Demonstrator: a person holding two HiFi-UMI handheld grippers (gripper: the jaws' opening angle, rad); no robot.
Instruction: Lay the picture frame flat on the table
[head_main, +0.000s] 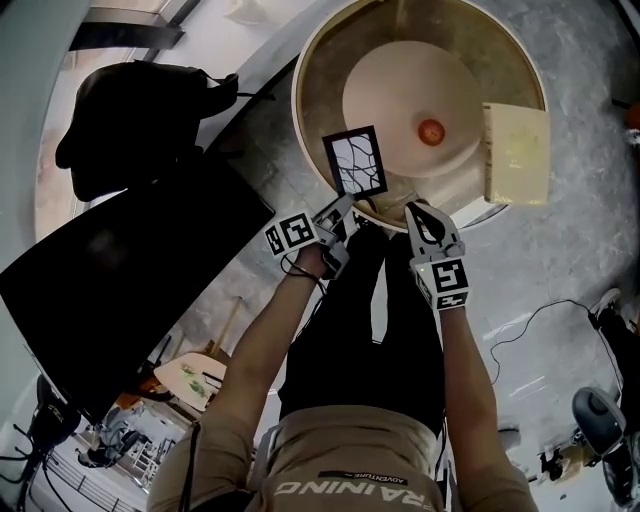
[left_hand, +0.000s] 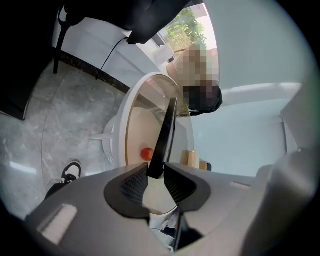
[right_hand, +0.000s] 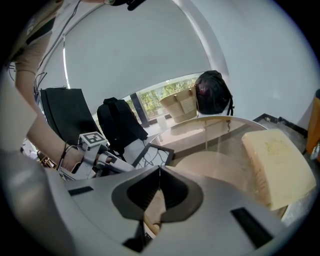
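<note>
The picture frame is black with a white, branch-patterned picture. It hangs over the near edge of the round glass-topped table, tilted rather than flat. My left gripper is shut on its lower edge. In the left gripper view the frame shows edge-on, pinched between the pads of my left gripper. My right gripper hovers just right of the frame at the table's rim, jaws shut with nothing in them. In the right gripper view its tips meet, with the frame behind them on the left.
A small red ball lies on the round beige plate under the glass. A pale yellow block sits at the table's right side. A black backpack and a dark panel stand to the left.
</note>
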